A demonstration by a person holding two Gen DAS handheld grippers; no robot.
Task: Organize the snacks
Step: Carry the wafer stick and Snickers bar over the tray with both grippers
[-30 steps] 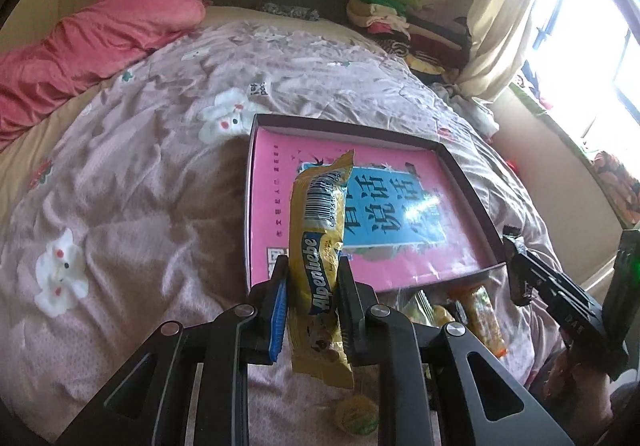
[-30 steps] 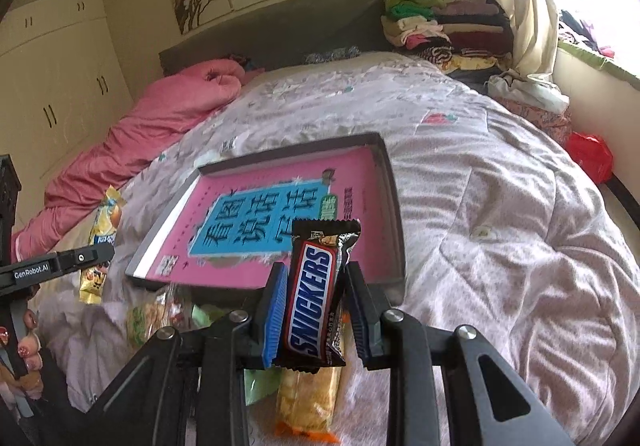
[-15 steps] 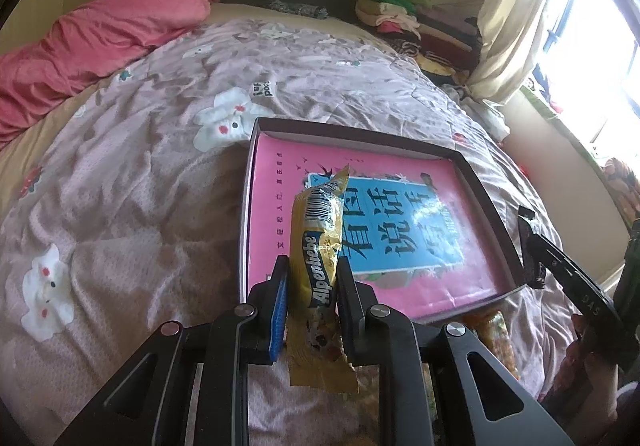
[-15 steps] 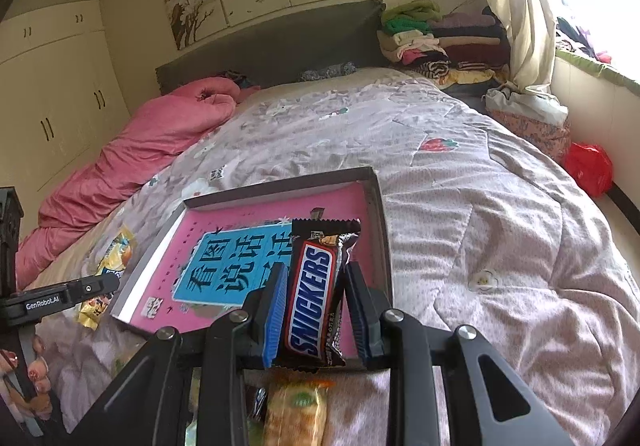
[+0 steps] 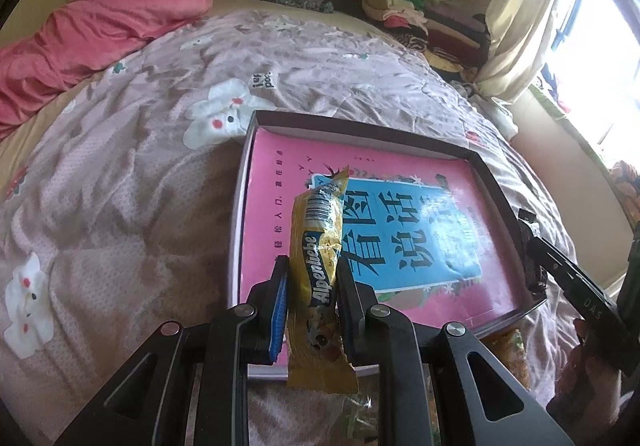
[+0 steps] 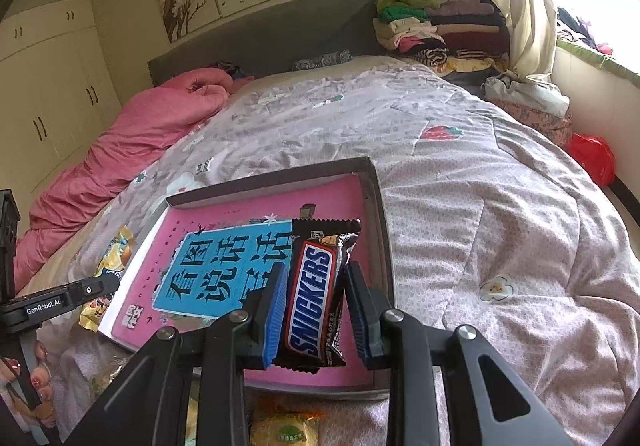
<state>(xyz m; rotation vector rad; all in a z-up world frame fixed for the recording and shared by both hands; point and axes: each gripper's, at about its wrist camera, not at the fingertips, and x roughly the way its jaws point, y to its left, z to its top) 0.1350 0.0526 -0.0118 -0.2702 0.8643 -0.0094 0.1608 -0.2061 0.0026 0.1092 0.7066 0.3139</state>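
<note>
Left wrist view: the left gripper (image 5: 310, 278) squeezes a yellow candy pack (image 5: 320, 274) between its blue pads. The pack stands almost upright and hangs over the near left part of the box (image 5: 360, 129). The box is flat and open, with a pink and blue bottom. It lies on the bed cover (image 5: 120, 185).

Right wrist view: the right gripper (image 6: 316, 294) pinches a Snickers bar (image 6: 314, 294) tight. The bar stands up over the near right part of the box, close to its right wall. More snacks (image 6: 284, 426) lie on the bed cover just in front of the box.
</note>
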